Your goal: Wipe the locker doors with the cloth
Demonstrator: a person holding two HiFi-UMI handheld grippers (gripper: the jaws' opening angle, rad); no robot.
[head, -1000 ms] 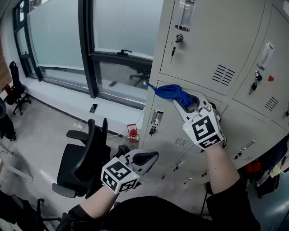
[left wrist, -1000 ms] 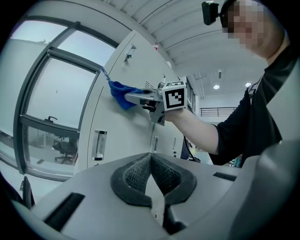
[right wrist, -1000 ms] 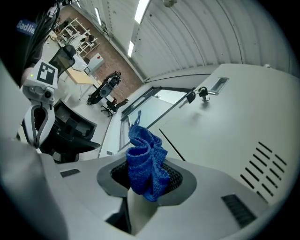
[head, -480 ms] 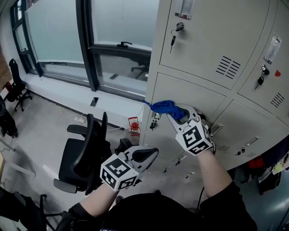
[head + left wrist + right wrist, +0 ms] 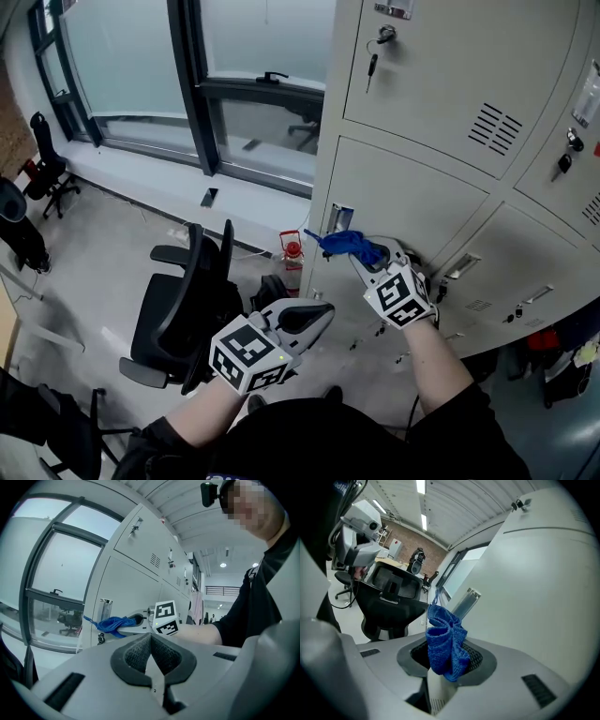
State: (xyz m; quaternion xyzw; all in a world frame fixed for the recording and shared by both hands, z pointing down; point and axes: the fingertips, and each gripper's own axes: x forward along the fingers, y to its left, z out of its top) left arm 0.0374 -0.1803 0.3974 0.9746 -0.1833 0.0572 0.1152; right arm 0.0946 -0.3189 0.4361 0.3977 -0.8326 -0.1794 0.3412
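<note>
A bunched blue cloth (image 5: 345, 244) is pinched in my right gripper (image 5: 361, 255), which presses it against a beige locker door (image 5: 412, 211) near that door's lower left corner, beside its label holder (image 5: 339, 218). In the right gripper view the cloth (image 5: 445, 641) sticks up from between the shut jaws, with the locker door (image 5: 534, 583) close on the right. My left gripper (image 5: 314, 317) hangs low in front of me, away from the lockers, jaws shut on nothing. The left gripper view shows its pads (image 5: 136, 654) meeting, and the cloth (image 5: 111, 623) farther off.
A black office chair (image 5: 183, 309) stands on the floor left of the lockers. Windows with dark frames (image 5: 202, 84) run along the left. Keys hang in the upper locker's lock (image 5: 373, 58). More locker doors (image 5: 525, 272) continue to the right.
My right gripper has slid the cloth down the locker door, from its upper edge to near its lower left. The left gripper has barely moved.
</note>
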